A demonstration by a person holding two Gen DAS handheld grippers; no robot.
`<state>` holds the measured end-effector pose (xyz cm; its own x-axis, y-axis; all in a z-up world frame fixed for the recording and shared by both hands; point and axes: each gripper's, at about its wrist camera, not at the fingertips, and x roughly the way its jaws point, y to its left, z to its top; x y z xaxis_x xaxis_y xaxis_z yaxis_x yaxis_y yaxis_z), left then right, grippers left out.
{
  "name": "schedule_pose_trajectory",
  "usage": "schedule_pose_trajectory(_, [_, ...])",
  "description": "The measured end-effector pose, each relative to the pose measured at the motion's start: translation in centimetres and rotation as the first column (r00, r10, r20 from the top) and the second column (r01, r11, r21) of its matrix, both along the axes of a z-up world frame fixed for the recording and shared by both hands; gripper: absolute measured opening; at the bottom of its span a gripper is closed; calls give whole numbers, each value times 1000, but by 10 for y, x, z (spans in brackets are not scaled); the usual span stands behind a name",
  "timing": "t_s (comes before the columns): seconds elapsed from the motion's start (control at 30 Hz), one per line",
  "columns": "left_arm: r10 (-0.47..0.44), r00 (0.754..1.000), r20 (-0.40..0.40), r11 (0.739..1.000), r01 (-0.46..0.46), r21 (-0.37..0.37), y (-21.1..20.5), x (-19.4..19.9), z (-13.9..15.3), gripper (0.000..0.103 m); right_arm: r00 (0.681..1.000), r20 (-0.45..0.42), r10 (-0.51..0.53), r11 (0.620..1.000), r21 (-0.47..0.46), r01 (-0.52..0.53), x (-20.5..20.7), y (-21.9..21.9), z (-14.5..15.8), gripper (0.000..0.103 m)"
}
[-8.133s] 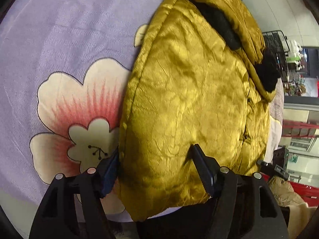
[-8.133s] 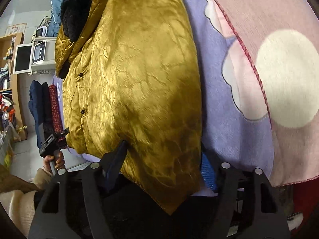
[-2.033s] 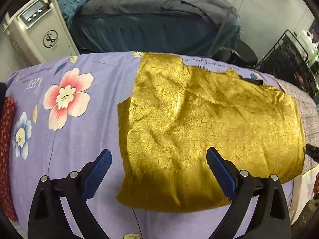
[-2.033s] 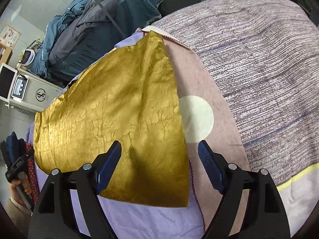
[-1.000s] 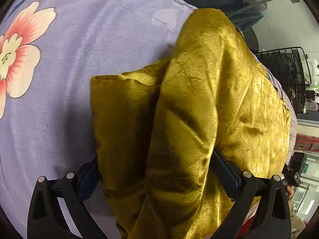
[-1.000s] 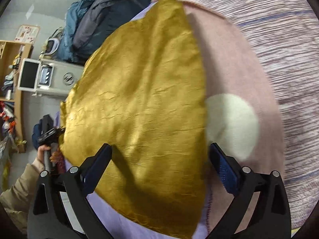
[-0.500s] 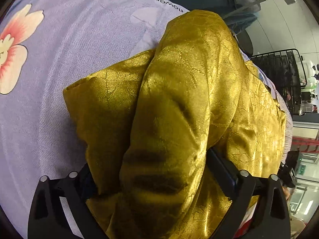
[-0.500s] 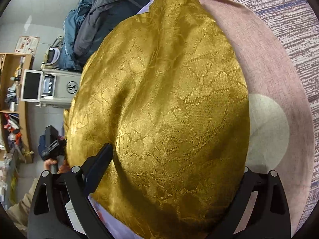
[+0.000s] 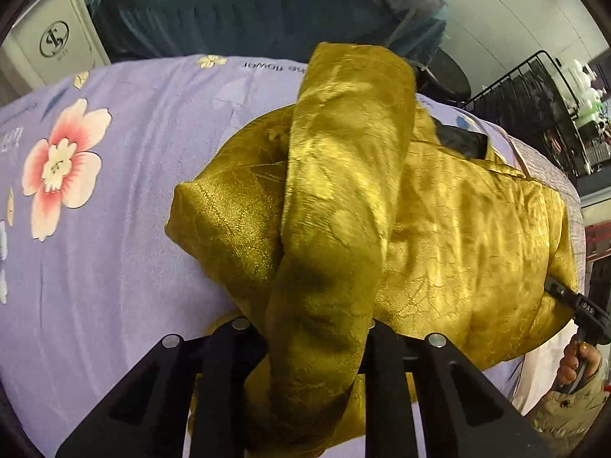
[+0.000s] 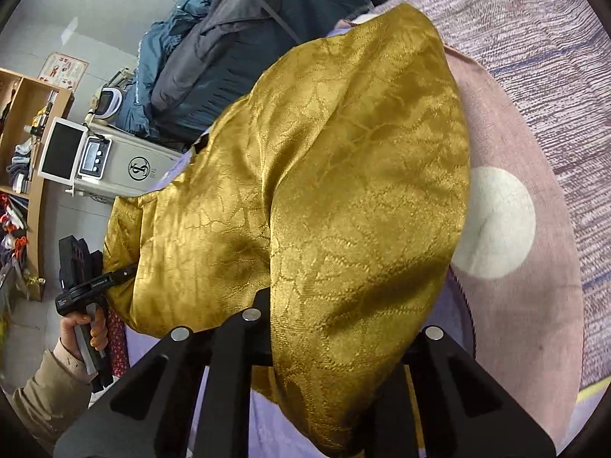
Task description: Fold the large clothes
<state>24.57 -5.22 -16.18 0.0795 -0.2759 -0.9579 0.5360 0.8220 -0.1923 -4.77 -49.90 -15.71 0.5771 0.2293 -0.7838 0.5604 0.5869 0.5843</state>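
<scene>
Both grippers, left gripper (image 9: 309,328) and right gripper (image 10: 328,328), have just closed on the near edge of the gold jacket (image 9: 458,229), raising it off the bed (image 9: 114,267) for another fold.

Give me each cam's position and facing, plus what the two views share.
Left wrist: on the left gripper, looking steeply down at the gold jacket on the lilac floral sheet; right hand at the edge.
Right wrist: on the right gripper, angled down across the jacket; left hand visible.
Shared: jacket, sheet, white machine.
</scene>
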Motion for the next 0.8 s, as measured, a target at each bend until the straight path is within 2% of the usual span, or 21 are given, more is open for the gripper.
schedule_pose_trajectory(0.13, [-18, 999, 39, 1000, 19, -22, 0, -26, 25, 16, 999, 24, 31, 999, -15, -31, -22, 12, 19, 15])
schedule_pose_trajectory(0.27, [-56, 995, 83, 998, 57, -12, -13, -63, 44, 16, 997, 24, 70, 997, -20, -70, -44, 28, 29, 15])
schedule_pose_trajectory(0.5, [-88, 986, 140, 996, 85, 22, -11, -108, 53, 16, 995, 3, 98, 995, -3, -98, -83, 47, 27, 15])
schedule_pose_trajectory(0.63, [-107, 980, 170, 994, 107, 8, 7, -123, 70, 15, 994, 0, 107, 994, -18, -107, -80, 61, 35, 14])
schedule_pose_trajectory(0.73, [-100, 976, 194, 993, 109, -37, 18, -117, 91, 14, 991, 7, 130, 991, -45, -130, -66, 75, 53, 14])
schedule_pose_trajectory(0.8, [-93, 971, 222, 991, 111, -69, 28, -112, 107, 14, 985, 7, 172, 981, -94, -170, -51, 90, 73, 14])
